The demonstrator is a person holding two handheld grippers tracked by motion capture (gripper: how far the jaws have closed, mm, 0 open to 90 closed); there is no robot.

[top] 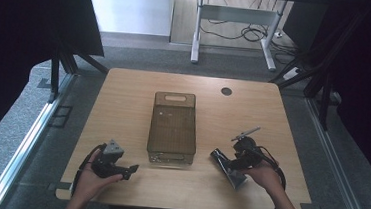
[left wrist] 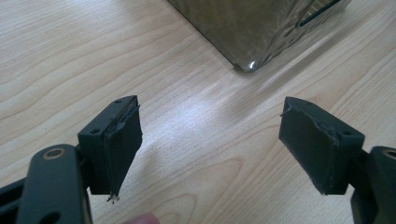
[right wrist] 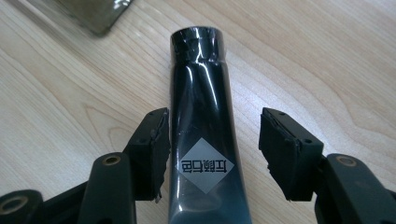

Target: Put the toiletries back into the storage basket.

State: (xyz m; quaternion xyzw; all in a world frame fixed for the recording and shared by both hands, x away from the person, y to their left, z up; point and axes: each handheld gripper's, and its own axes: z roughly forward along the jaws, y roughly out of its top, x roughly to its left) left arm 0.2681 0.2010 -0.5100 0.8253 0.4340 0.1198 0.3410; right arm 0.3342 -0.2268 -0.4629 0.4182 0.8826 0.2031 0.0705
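A glossy black tube [right wrist: 201, 107] with a silver diamond label lies flat on the wooden table [top: 123, 99], its round cap pointing away. My right gripper [right wrist: 212, 135] straddles it with the jaws apart: the left pad sits close beside the tube and the right pad stands clear of it. In the high view the tube [top: 221, 160] lies at the front right, beside the right gripper [top: 231, 163]. My left gripper [top: 132, 170] rests at the front left, open, with only bare wood between its pads [left wrist: 121, 144].
A smoky translucent bin [top: 175, 96] with a handle slot stands in the table's middle; its corner is seen from the left gripper [left wrist: 252, 28] and from the right gripper [right wrist: 93, 14]. A dark round grommet [top: 226, 91] is at the back right. A white desk frame [top: 195, 45] stands beyond.
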